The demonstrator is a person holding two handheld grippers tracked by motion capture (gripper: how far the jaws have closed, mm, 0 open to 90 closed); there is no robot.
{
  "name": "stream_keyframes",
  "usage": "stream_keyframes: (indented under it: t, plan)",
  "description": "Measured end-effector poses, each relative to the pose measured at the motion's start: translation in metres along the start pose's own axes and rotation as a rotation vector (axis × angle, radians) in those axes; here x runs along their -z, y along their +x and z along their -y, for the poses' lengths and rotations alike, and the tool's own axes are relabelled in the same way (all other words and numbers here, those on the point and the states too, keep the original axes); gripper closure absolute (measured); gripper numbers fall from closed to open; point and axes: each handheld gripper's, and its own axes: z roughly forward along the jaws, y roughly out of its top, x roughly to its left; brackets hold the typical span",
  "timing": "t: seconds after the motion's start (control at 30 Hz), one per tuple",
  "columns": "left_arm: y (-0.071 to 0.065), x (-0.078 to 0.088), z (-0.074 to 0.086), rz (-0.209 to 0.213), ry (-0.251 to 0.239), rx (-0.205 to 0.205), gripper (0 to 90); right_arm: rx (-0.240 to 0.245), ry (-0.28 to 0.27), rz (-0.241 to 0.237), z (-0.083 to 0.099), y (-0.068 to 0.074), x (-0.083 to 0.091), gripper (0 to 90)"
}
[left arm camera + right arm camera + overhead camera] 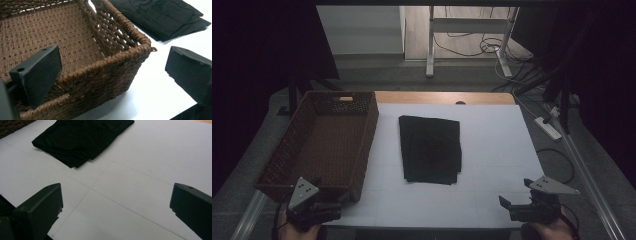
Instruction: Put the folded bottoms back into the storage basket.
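Observation:
A folded black cloth (430, 149) lies flat on the white table sheet (492, 150), near its middle. To its left stands a brown woven basket (322, 140) with nothing visible inside. My left gripper (331, 192) is at the table's near left edge, open, with the basket's near right corner (140, 47) between its wide-apart jaws and not touched. My right gripper (514, 192) is held at the near right edge, open, with bare sheet (140, 170) between its jaws. From the right gripper view the cloth (80, 137) lies ahead to the left.
A strip of wooden tabletop (437, 96) shows behind the white sheet. Beyond the table stand a white metal frame (430, 45) and loose cables on the floor. A power strip (548, 127) lies on the floor at the right. Dark curtains hang on both sides.

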Motion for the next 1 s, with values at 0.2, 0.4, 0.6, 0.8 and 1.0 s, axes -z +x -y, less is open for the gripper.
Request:
stream_keyframes:
  t: [0.2,0.4,0.6,0.8,1.0]
  plan:
    - [0.0026,0.0010,0.0005,0.023,-0.010,0.013,1.6,0.007,0.014,-0.005,-0.0005,0.0004,-0.0015,0.0]
    - [0.0033,0.0006,-0.0001,0.042,-0.006,0.011,1.6,0.012,0.024,-0.009,-0.0007,0.0008,-0.0026,0.0]
    - [0.0049,0.0006,-0.0005,0.061,-0.007,0.011,0.8,0.014,0.026,-0.017,-0.0010,0.0006,-0.0031,0.0]
    - [0.0066,0.0014,-0.0019,0.077,-0.008,0.019,0.8,0.025,0.036,-0.014,-0.0017,0.0016,-0.0041,0.0]
    - [0.0051,0.0003,-0.0058,0.113,-0.006,0.031,0.8,0.030,0.039,-0.018,-0.0017,0.0017,-0.0043,0.0]
